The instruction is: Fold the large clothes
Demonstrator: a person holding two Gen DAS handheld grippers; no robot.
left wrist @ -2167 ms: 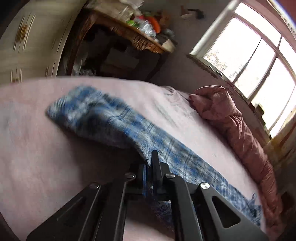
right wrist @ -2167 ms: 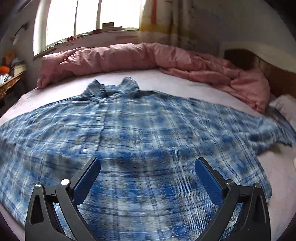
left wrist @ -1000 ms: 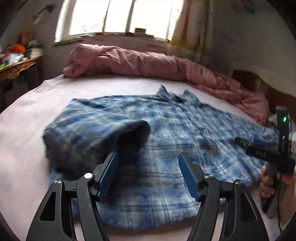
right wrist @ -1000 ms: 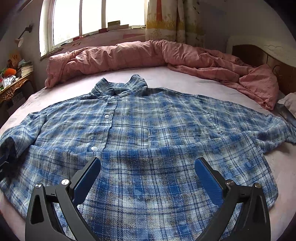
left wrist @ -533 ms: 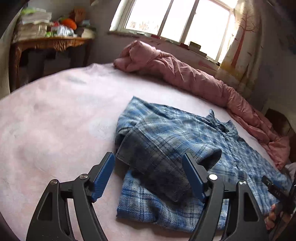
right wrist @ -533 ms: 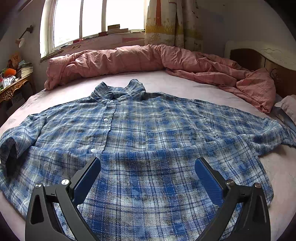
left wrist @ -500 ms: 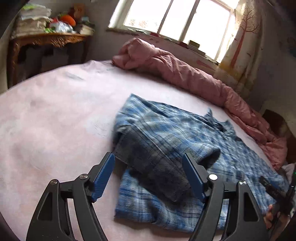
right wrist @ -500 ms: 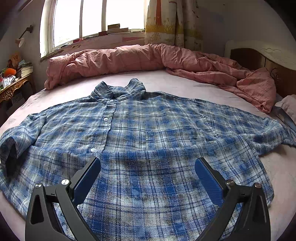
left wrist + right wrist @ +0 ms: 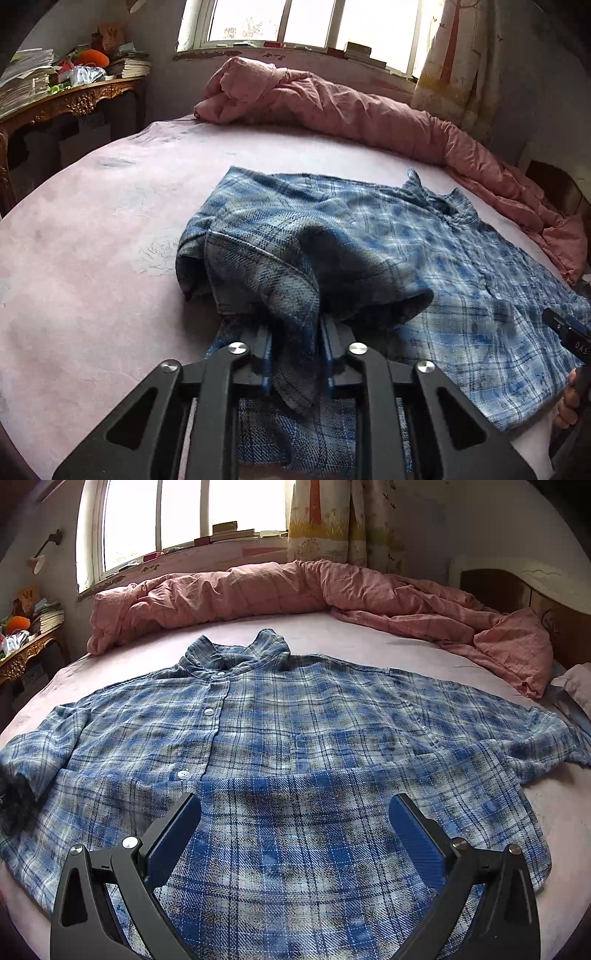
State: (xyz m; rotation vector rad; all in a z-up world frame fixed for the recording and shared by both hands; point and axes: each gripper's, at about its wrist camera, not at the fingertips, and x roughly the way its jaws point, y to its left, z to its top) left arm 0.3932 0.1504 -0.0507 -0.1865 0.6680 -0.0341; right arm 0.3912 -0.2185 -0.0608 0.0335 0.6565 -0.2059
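The left wrist camera sits low over the bed, just behind the left gripper, looking forward and down along its fingers at the near sleeve end of the shirt, with the window far ahead. The right wrist camera rides behind the right gripper, above the shirt's hem, facing across the spread shirt toward the quilt and window. Both views share the shirt, quilt, window and side table; the right gripper's body shows at the left view's right edge.
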